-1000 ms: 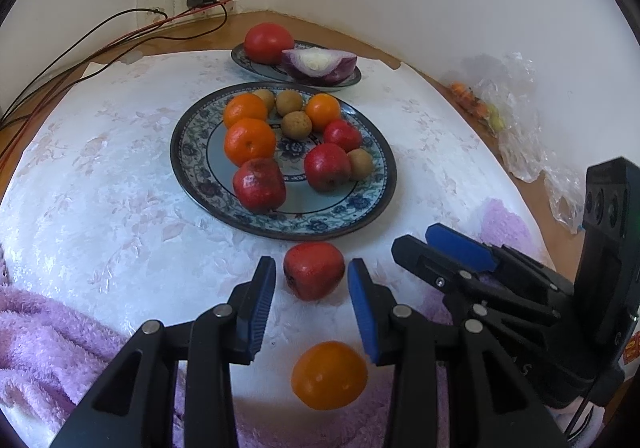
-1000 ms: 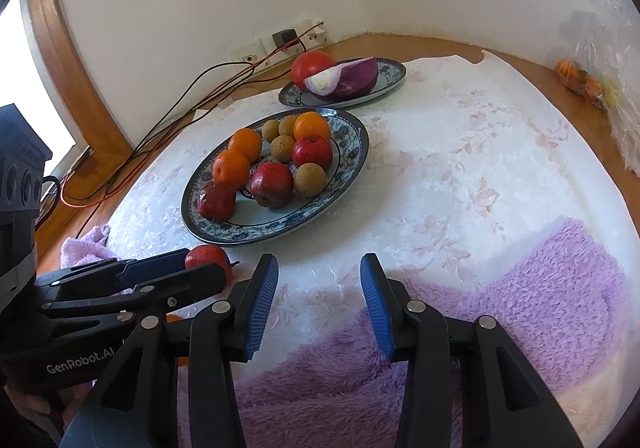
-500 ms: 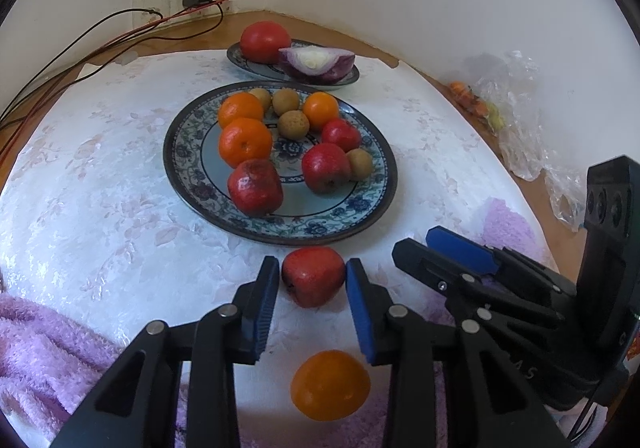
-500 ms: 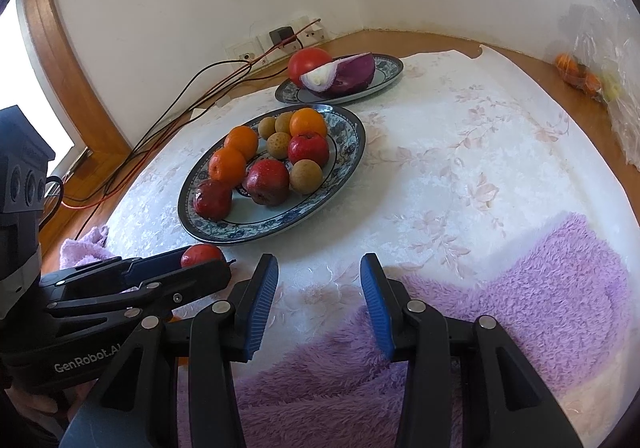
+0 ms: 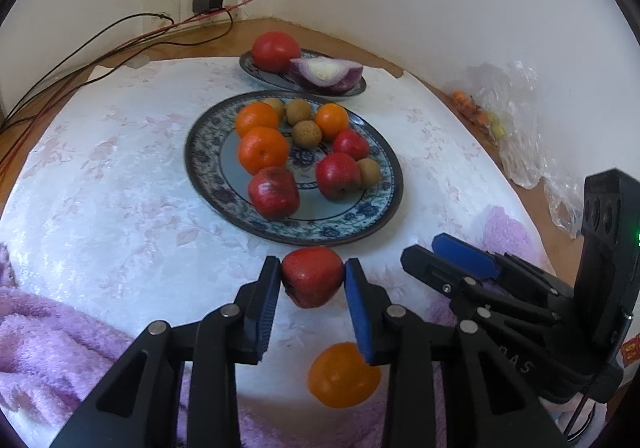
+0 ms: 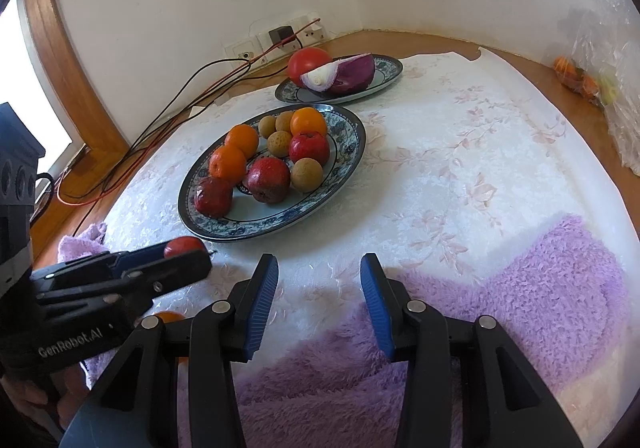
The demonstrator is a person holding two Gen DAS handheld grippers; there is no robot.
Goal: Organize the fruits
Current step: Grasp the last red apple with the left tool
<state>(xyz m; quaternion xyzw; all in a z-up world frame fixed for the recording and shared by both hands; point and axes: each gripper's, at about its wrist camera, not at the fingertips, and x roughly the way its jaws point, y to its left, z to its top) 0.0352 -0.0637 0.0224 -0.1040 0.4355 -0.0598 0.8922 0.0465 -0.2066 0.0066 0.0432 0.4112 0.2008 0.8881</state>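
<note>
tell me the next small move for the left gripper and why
Probably lift: the left gripper has its blue pads pressed on both sides of the small red fruit on the white floral tablecloth, just short of the blue patterned fruit plate. Raise it clear, then carry it over the rim.

White tablecloth [image 6: 460,152] shiny, with leaf pattern. Purple towel [image 6: 540,308] soft, fluffy. Big plate [image 5: 372,224] smooth, glossy. Table edge [image 6: 516,50] wood. Bag [image 5: 516,128] clear crinkly plastic.

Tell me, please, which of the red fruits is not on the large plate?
The red fruit between the left gripper pads, lying on the white cloth just before the large plate; the other three sit on it.
</note>
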